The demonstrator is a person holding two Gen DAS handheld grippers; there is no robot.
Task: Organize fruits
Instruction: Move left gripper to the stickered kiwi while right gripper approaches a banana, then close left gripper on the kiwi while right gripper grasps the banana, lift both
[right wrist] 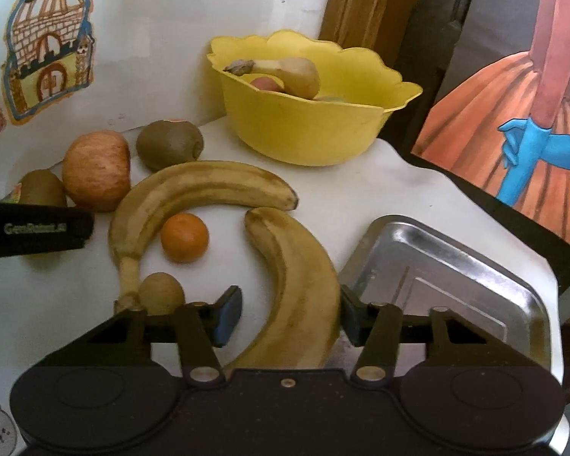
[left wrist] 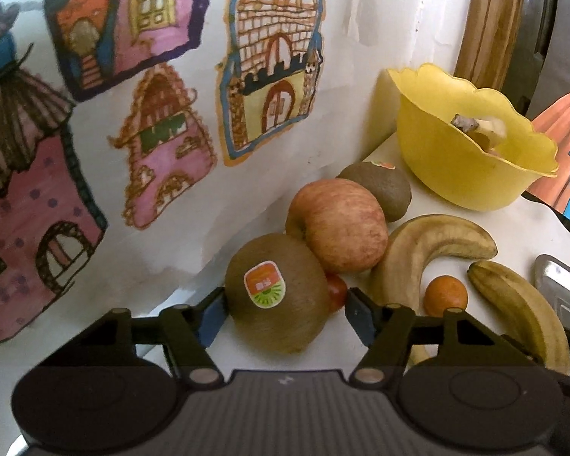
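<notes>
My left claw (left wrist: 283, 309) is standing apart around a fuzzy brown stickered kiwi (left wrist: 277, 292); my right claw (right wrist: 290, 313) is standing apart around a spotted yellow-brown banana (right wrist: 296, 288).

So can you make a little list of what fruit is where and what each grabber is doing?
bowl: yellow bowl, banana inside
tray: metal tray
table fruit: apple, small orange
left gripper: jaws around stickered kiwi, gap on one side
right gripper: jaws around lower banana, not yet pinching
</notes>
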